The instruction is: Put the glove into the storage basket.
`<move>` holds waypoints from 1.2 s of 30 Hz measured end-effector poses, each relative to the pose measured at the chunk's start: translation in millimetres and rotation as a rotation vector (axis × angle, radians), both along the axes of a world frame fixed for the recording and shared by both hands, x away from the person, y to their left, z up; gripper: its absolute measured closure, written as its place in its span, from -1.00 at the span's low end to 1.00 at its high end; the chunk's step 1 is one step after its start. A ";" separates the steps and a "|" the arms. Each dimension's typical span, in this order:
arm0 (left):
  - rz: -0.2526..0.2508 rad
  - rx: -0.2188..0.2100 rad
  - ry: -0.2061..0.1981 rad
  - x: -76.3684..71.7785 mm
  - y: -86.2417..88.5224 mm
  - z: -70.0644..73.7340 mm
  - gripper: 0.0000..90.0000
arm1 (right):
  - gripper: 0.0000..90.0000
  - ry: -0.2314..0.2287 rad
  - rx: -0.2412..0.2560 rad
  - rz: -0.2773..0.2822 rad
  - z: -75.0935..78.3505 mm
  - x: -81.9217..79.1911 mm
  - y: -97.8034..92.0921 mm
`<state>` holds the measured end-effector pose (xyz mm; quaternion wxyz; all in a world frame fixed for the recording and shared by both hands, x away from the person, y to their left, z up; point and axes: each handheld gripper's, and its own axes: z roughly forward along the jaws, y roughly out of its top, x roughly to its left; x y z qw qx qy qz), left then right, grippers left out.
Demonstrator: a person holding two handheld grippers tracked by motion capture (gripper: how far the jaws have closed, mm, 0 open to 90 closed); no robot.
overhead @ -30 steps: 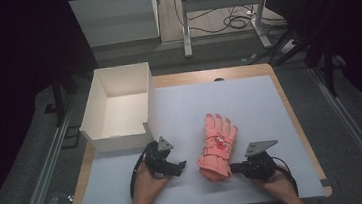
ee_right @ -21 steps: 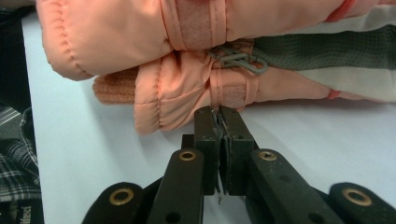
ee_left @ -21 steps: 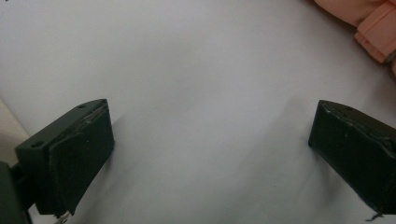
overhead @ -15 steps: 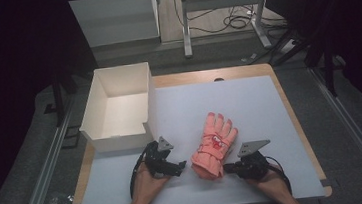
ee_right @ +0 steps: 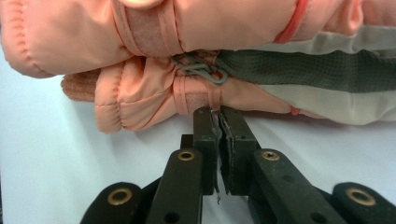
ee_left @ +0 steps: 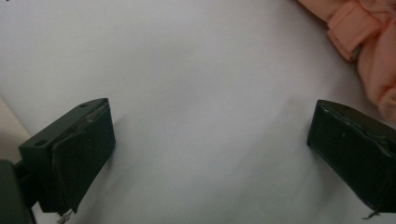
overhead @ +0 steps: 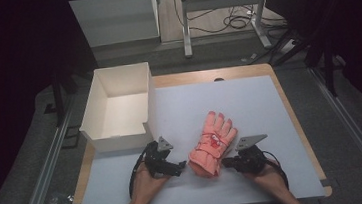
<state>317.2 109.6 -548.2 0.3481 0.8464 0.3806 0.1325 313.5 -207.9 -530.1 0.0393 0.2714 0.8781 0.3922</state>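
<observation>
Right gripper [ee_right: 218, 114] fingers pinch 1 glove [overhead: 212, 144] at cuff edge; left gripper [ee_left: 210, 140] fingers spread wide, empty. Glove: pink, padded, w/ grey palm, bench [overhead: 249, 100] centre-front. 1 white box [overhead: 119, 108] at 10 o'clock.

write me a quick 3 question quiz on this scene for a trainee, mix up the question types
1. True or false: the left gripper has its jaws spread wide over bare table, with the pink glove off to one side of them.

2. Multiple choice: where do the right gripper's closed jaws sit?
A. inside the white box
B. against the lower edge of the glove, near its strap
C. on the glove's fingertips

3. Fill in: the white box stands at the table's far ____ side in the high view, and nothing shows inside it.

Key:
1. True
2. B; whether any fabric is pinched cannot be told
3. left
</observation>
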 end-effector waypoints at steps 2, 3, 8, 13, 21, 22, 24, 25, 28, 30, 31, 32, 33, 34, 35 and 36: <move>-0.001 -0.002 0.002 -1.7 1.1 0.2 -0.95 | 0.88 0.004 0.003 0.001 -0.2 1.7 2.1; -0.005 -0.003 0.002 -2.6 2.3 0.3 -0.94 | 0.88 0.006 0.004 -0.001 -0.2 2.6 3.4; -0.019 -0.004 -0.001 -4.8 6.6 0.0 -0.92 | 0.88 0.006 0.003 -0.005 -0.4 7.9 9.7; -0.022 -0.004 -0.001 -4.7 7.1 0.0 -0.92 | 0.88 0.000 0.001 -0.013 -0.7 13.6 15.9; -0.023 -0.004 -0.001 -4.8 7.1 -0.2 -0.92 | 0.90 -0.012 -0.008 -0.028 -0.6 23.6 23.4; -0.023 -0.004 -0.001 -4.8 7.1 -0.2 -0.92 | 0.90 -0.011 -0.008 -0.031 -0.7 25.2 24.1; -0.024 -0.004 0.000 -4.8 7.0 -0.3 -0.92 | 0.90 -0.009 -0.006 -0.038 -0.7 27.8 25.4; -0.024 -0.004 0.000 -4.8 7.0 -0.3 -0.92 | 0.90 -0.013 -0.008 -0.038 -1.0 29.6 26.1; -0.023 -0.002 -0.002 -5.0 6.7 -0.3 -0.92 | 0.90 -0.013 -0.007 -0.044 -1.1 33.2 28.1; -0.022 -0.001 -0.002 -5.0 6.6 -0.3 -0.92 | 0.90 -0.013 -0.001 -0.046 -1.7 35.3 28.6; -0.022 -0.001 -0.002 -5.0 6.5 -0.4 -0.93 | 0.90 -0.013 0.002 -0.045 -1.9 36.1 28.3; -0.022 0.000 -0.002 -5.0 6.3 -0.4 -0.93 | 0.90 -0.011 0.003 -0.046 -2.0 36.3 28.1; -0.021 0.001 -0.002 -5.0 6.3 -0.4 -0.93 | 0.90 -0.015 0.001 -0.049 -1.9 35.6 28.3; -0.021 0.001 -0.001 -5.0 6.3 -0.3 -0.93 | 0.90 -0.024 -0.006 -0.047 -1.4 34.3 28.7; -0.021 0.002 -0.001 -5.0 6.2 -0.3 -0.93 | 0.89 -0.036 -0.017 -0.043 -0.8 33.2 28.5; -0.020 0.002 -0.001 -5.0 6.1 -0.3 -0.93 | 0.88 -0.045 -0.025 -0.044 0.1 32.1 27.6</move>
